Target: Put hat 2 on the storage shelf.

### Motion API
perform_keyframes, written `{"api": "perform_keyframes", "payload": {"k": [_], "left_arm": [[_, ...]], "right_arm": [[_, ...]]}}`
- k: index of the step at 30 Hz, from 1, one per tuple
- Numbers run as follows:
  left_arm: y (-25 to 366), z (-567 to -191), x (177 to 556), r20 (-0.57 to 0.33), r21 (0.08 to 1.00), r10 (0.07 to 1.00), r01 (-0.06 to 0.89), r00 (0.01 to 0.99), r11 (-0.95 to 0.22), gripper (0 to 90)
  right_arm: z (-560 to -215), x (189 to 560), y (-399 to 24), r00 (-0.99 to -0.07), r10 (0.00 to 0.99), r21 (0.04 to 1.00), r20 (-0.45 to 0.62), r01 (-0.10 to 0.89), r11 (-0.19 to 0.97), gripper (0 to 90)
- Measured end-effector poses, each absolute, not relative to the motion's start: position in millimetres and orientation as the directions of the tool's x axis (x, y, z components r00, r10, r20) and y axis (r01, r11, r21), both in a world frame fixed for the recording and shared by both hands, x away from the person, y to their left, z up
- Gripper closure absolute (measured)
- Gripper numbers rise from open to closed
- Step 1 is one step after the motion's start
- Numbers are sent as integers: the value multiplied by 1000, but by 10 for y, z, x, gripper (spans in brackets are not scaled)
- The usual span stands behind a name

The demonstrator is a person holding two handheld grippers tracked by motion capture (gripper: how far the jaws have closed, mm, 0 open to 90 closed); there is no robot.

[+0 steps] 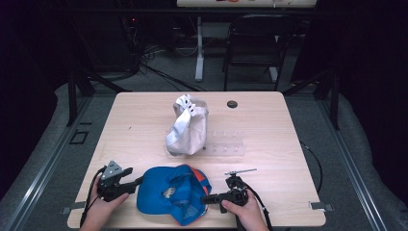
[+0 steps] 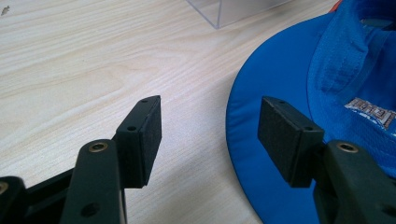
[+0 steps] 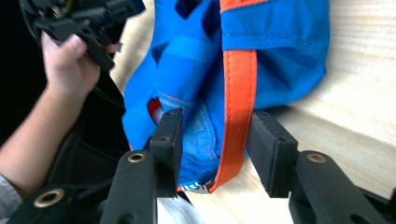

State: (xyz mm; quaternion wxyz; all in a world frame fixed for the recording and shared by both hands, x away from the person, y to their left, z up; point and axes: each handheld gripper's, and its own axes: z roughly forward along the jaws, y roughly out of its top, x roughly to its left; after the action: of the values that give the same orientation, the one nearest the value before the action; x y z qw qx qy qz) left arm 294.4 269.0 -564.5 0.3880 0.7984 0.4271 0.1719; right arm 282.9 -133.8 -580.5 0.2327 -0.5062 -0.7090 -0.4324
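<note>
Blue cap [image 1: 168, 192] is laid between both grippers; its orange-trimmed rear edge [image 3: 236, 107] is bracketed by the half-spread jaws of the right gripper [image 3: 215, 144], contact unclear. Left gripper [image 2: 210, 130] is held wide, brim [image 2: 271, 93] under its right jaw.

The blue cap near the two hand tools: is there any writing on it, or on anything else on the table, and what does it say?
Blue cap: a small stitched patch with pale letters shows in the left gripper view, seen at an angle and cut by the frame edge; too blurred to read.
White cap: no writing visible.
Clear plastic stand: no label visible.
Table: no text or sign.
</note>
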Motion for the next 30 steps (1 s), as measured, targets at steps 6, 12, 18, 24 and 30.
{"api": "perform_keyframes", "payload": {"k": [6,12,18,24,30], "left_arm": [[2690,-5643,2945,-56,770,813,543,580,-335,404],[2689,-5641,2945,-55,767,813,546,580,-338,404],[2690,-5643,2945,-56,770,813,543,579,-334,405],[2692,-5639,2943,-52,774,815,539,577,-332,405],[2709,-5633,2938,-44,775,814,535,579,-338,405]], "right_arm": [[-5783,2837,-1366,-347,496,355,796,931,81,686],[-5758,2839,-1404,-313,498,336,809,941,47,769],[-5714,2847,-1456,-280,507,313,815,950,22,776],[-5599,2850,-1517,-273,521,317,809,948,5,777],[-5474,2913,-1601,-247,556,288,794,957,14,779]]}}
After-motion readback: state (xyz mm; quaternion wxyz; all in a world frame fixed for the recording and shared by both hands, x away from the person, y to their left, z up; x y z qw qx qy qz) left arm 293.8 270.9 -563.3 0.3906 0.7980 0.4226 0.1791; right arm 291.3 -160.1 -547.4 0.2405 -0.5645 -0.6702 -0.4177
